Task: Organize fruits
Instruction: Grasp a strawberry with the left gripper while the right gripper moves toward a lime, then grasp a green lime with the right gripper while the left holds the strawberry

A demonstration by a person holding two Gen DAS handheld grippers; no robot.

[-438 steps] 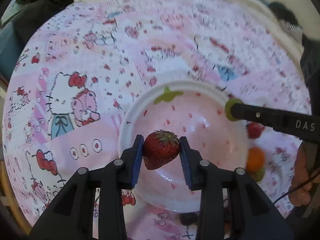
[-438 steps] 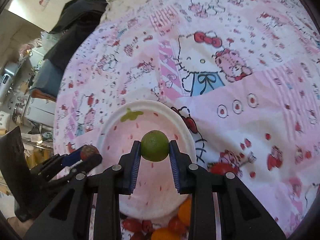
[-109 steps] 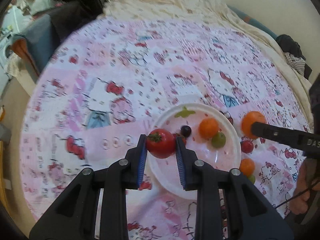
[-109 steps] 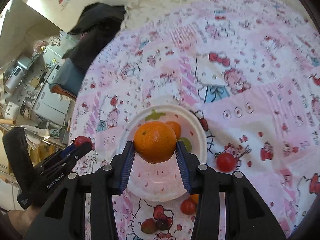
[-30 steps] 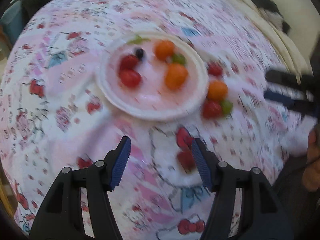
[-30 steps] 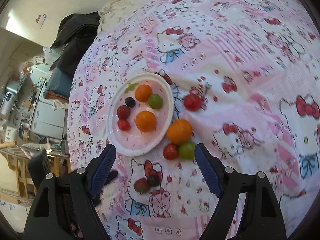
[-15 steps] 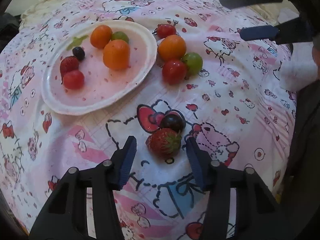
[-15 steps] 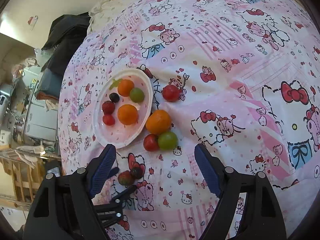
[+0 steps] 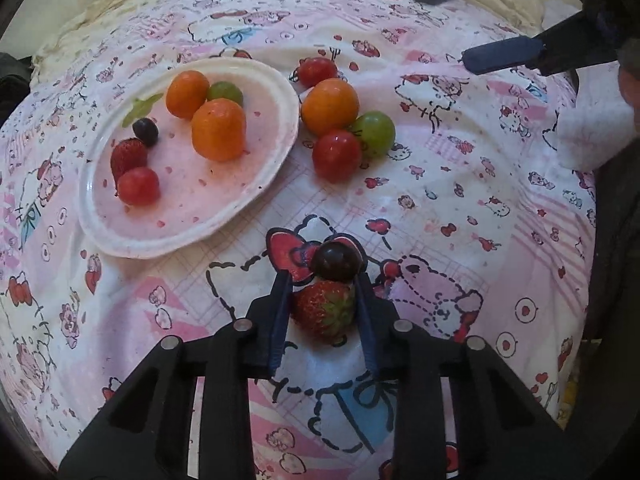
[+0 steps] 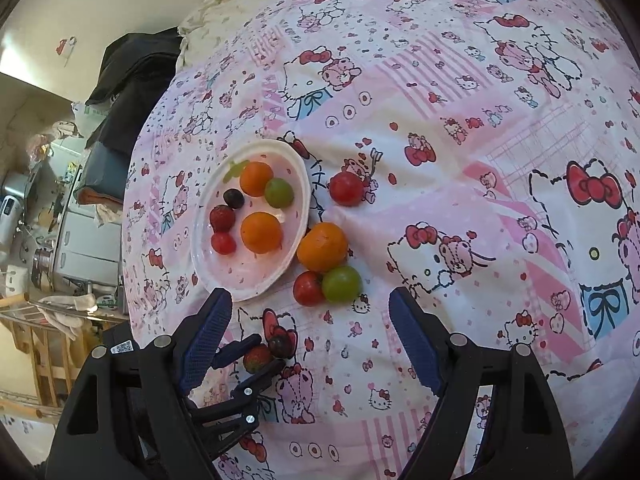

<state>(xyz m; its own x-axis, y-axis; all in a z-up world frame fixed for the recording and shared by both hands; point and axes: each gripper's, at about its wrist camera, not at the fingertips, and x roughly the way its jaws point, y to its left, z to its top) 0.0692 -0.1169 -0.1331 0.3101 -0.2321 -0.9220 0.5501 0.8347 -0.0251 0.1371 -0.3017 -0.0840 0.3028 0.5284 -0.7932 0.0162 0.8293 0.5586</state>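
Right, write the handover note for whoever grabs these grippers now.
Left gripper: fingers either side of the strawberry on the bedsheet; a firm grip cannot be confirmed. Dark grape touches that strawberry.
Right gripper: open, empty, hovering above the sheet.
Done: the plate holds two oranges, a green grape, a dark grape, a strawberry and a tomato.
Left: this strawberry, the dark grape, then the loose orange, green grape and two tomatoes beside the plate.
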